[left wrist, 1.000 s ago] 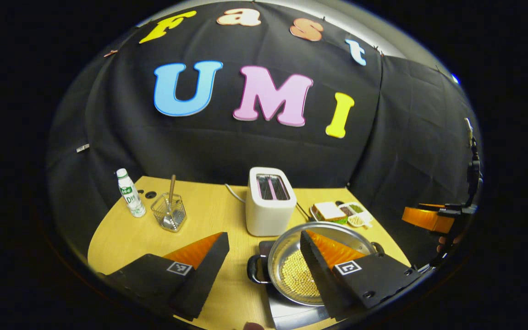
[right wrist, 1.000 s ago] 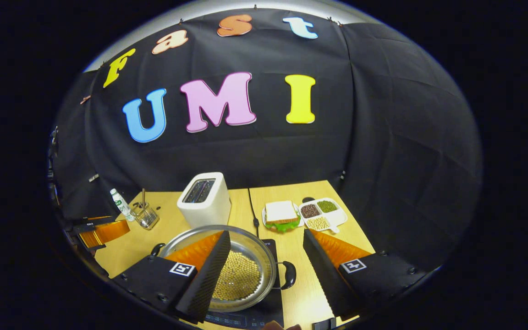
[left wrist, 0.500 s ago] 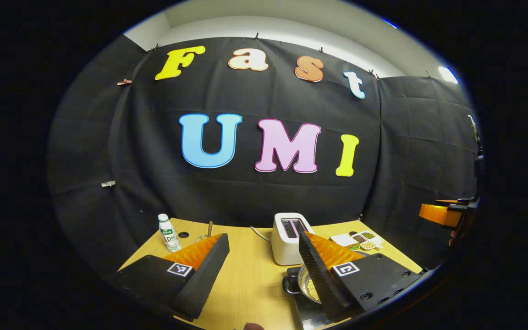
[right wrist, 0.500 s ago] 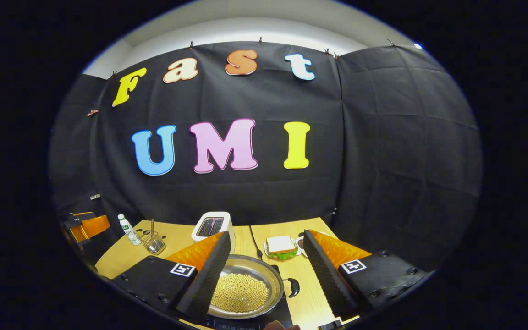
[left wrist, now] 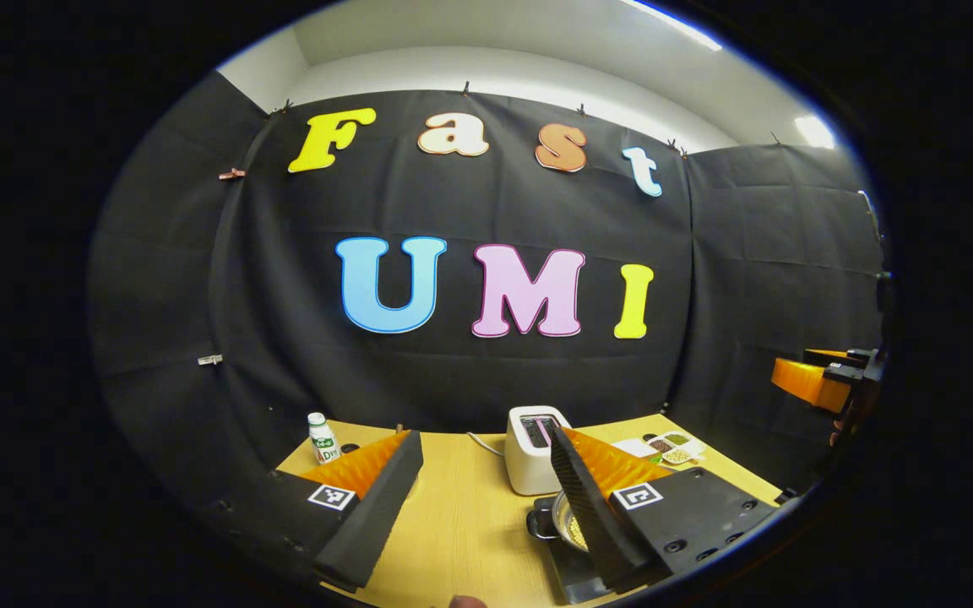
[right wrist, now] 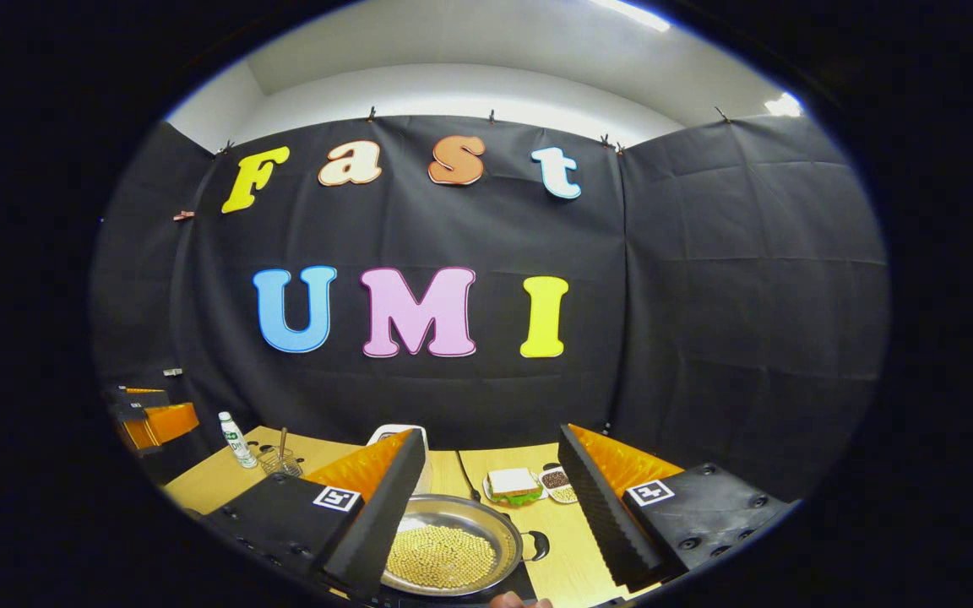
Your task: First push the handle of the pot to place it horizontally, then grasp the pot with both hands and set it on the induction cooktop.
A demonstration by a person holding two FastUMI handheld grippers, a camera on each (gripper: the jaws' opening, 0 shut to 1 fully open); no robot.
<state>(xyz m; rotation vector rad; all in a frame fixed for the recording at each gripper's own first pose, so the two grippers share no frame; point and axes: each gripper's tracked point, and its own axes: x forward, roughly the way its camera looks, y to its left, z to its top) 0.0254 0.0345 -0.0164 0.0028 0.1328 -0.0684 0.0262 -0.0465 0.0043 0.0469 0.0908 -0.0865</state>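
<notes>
your pot [right wrist: 444, 553] of beans sits on the induction cooktop [left wrist: 575, 574]; both grippers' fingers spread, empty; lift clear without nudging its handles.

I could read nothing on the table [left wrist: 470, 515]. The bottle [left wrist: 323, 437] carried a green and white label [left wrist: 324, 445], but its print was too small for me to make out. Each finger of the left gripper [left wrist: 483, 433] and the right gripper [right wrist: 491, 430] bore a square black-and-white marker [left wrist: 331, 496], a coded pattern without letters or numbers.
</notes>
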